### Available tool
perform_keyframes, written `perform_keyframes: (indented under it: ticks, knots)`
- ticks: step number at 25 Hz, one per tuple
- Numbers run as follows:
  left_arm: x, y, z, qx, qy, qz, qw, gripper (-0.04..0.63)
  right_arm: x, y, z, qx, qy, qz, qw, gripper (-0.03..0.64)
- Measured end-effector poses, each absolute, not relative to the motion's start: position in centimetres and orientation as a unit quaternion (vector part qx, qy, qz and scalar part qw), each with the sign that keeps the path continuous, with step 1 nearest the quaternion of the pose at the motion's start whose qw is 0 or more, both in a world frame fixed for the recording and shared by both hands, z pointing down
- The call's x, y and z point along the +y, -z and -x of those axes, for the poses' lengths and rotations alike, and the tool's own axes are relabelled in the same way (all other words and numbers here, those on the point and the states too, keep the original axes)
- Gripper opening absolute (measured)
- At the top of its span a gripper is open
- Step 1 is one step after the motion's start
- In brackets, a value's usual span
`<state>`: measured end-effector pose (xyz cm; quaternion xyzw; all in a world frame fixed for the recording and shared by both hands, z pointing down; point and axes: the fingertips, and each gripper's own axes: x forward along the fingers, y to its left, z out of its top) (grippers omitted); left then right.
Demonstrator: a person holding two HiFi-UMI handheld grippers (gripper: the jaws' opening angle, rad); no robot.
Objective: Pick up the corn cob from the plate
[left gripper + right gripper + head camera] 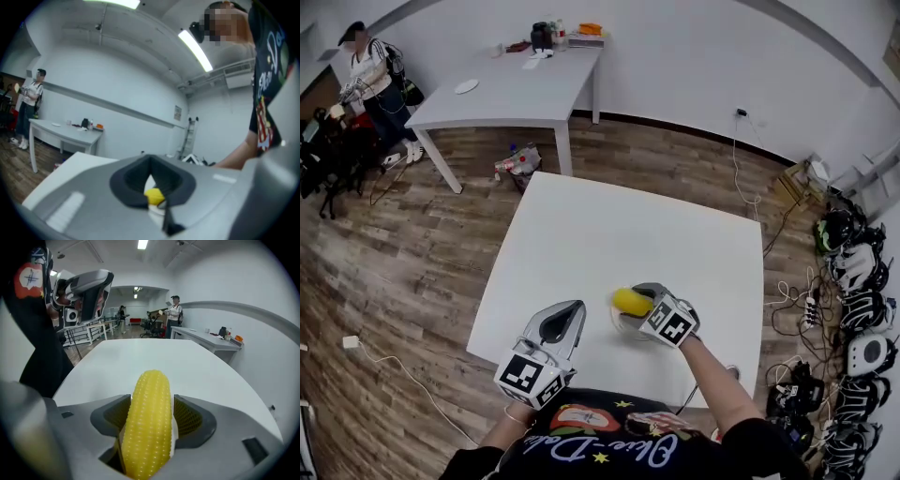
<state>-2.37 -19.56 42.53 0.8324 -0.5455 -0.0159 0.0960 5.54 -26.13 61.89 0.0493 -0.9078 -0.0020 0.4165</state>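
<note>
Fingers [190, 416] of our right gripper [149, 420] are clamped on the corn cob [151, 394] at the plate [622, 329], our left gripper [158, 205] idles with fingers together, so we judge only the lift remains.

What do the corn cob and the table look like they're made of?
Corn cob: probably moulded plastic or rubber, with uniform yellow, perfectly regular kernels and faint sheen. Table: smooth matte white top, perhaps laminate; the look leaves it open.
</note>
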Motion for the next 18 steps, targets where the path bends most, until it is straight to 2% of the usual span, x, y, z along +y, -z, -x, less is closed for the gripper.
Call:
perform_keyframes:
  ticks: [11,14,18]
  knots:
    - [-19.7,-43.0,2.3,-0.538,0.021,-0.836,0.107,-0.014,-26.1,-61.1,-6.4,-0.914,-0.066,-0.097,0.389,0.265]
    - [-19.2,-42.8,2.6,-0.538,0.021,-0.836,0.104,-0.014,-26.0,-58.4,-6.9,-0.927,-0.091,-0.139,0.337,0.265]
    - [-18.7,-42.3,2.9,-0.538,0.024,-0.837,0.099,-0.014,-25.5,-52.8,-7.5,-0.945,-0.126,-0.195,0.23,0.264]
